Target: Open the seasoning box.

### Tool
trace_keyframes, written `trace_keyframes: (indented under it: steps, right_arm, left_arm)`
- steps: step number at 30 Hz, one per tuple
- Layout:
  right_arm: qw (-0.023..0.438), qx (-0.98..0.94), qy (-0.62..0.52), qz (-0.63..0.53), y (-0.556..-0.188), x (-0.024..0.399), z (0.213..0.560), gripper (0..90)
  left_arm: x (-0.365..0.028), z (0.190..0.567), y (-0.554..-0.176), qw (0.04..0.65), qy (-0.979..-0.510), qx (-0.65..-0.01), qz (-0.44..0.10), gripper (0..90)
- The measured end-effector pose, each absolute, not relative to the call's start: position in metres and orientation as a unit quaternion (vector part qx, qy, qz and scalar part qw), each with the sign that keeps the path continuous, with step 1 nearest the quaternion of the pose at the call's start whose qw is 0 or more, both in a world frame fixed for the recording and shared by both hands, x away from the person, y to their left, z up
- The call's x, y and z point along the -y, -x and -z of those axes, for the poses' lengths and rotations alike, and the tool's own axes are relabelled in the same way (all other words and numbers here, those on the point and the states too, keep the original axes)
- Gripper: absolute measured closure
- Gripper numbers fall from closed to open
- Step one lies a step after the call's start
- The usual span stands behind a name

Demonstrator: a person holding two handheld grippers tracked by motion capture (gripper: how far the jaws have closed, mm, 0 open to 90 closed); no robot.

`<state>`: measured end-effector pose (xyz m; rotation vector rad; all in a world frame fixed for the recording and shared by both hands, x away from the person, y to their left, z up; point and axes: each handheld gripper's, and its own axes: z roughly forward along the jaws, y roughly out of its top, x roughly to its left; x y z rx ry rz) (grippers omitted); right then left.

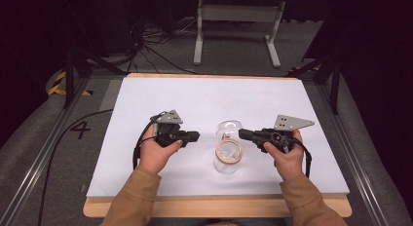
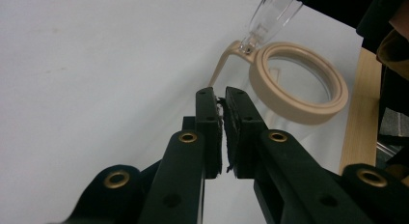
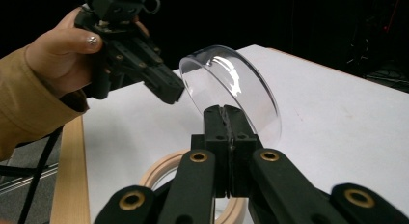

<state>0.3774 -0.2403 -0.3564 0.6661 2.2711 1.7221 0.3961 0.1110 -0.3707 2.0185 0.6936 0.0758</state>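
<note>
Jar: clear glass jar (image 1: 228,155) lying on its side on the bench (image 1: 195,99), between my two tongs, its mouth turned toward me.
Lid: clear domed lid (image 3: 231,84) swung open on its hinge, standing on the far side of the jar, just ahead of my right tongs' tips in the right gripper view.
Seal ring: beige ring (image 2: 301,84) around the jar's mouth, with a beige strap running from it up to the hinge; in the left gripper view it sits just beyond and to the right of my left tongs' tips.
Left tongs: my left tongs (image 1: 195,136) point across at the jar from its left, near it but apart from it. The pads (image 2: 215,132) stand a narrow slit apart with nothing between them.
Right tongs: my right tongs (image 1: 242,134) point at the jar from its right, tips close to the lid's edge; I cannot tell whether they touch it. The pads (image 3: 226,137) are pressed flat together and carry nothing.
Hands: my left hand (image 1: 157,150) and right hand (image 1: 285,155) each wrap a tongs' body, tan sleeves behind them.
Bench: white top on a wooden board, its wooden edge nearest me.
</note>
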Motion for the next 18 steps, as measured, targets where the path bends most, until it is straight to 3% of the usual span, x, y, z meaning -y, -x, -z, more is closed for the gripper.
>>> trace_keyframes:
  steps: [18]
  right_arm:
    - [0.112, -0.783, -0.225, -0.569, -0.392, 0.229, 0.353, 90.0]
  left_arm:
    - [-0.139, 0.375, -0.386, 0.468, -0.823, -0.318, -0.038, 82.8]
